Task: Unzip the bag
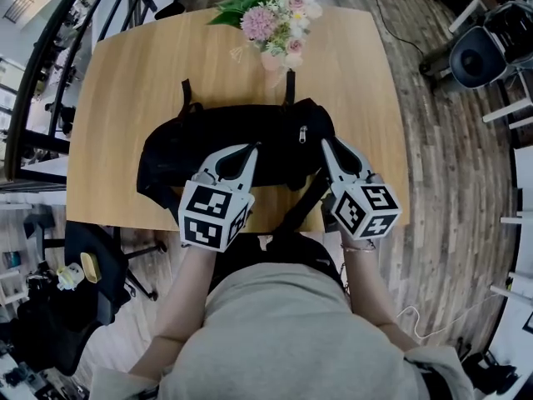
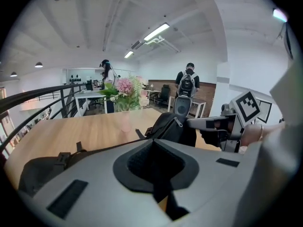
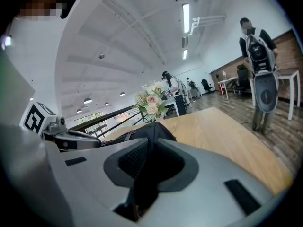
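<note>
On my left, the left gripper [image 1: 251, 147] has its jaws pressed fully together, tips resting on the top of the bag [image 1: 191, 152] near its middle. Its own view shows no gap at the tips. I cannot tell whether a thin pinch of fabric is caught there or nothing at all.

As I judge it, the unzipping has not started. The zipper pull [image 1: 303, 133] hangs near the bag's right end, neither gripper is on it, and no opened seam shows in any view. What seems done is only the bracing of the bag. Finding the pull, taking it and running it along the zipper are all left.

The bag is black and soft. It lies slumped lengthwise across the near half of the table [image 1: 125, 98], close to the near edge, with two short straps pointing toward the flowers [image 1: 279, 19] at the far edge. Its right end bulges up, and one strap trails off the near edge.

On my right, the right gripper [image 1: 326, 142] sits at that raised end, just beside the pull. Its jaws are partly apart, and black bag material fills the space between them, so I read it as gripping a fold of the bag.
</note>
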Action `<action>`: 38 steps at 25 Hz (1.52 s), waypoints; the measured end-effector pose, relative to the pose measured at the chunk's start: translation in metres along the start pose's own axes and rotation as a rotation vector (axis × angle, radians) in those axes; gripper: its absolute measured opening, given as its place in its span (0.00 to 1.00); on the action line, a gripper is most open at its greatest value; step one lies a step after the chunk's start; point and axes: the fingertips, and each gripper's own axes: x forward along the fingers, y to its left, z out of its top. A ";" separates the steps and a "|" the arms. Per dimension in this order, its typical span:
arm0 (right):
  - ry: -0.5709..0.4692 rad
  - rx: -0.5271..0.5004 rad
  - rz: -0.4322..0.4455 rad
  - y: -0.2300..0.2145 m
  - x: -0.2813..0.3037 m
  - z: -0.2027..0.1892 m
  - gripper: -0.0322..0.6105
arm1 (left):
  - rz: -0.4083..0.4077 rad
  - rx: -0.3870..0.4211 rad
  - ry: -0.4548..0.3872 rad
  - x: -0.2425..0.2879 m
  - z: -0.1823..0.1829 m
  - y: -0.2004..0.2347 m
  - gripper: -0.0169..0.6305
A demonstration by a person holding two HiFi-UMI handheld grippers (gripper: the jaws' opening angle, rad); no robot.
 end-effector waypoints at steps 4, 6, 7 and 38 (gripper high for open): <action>-0.010 0.013 -0.043 -0.002 -0.001 0.000 0.16 | 0.024 -0.012 0.010 -0.018 -0.010 0.020 0.05; -0.014 0.016 -0.073 -0.004 -0.003 0.001 0.16 | 0.029 -0.013 0.014 -0.027 -0.012 0.029 0.05; -0.015 0.017 -0.088 -0.005 -0.003 0.001 0.16 | 0.035 -0.012 0.016 -0.032 -0.014 0.035 0.05; 0.078 -0.472 0.021 0.108 0.026 0.016 0.22 | 0.028 -0.050 -0.061 -0.083 -0.026 0.080 0.05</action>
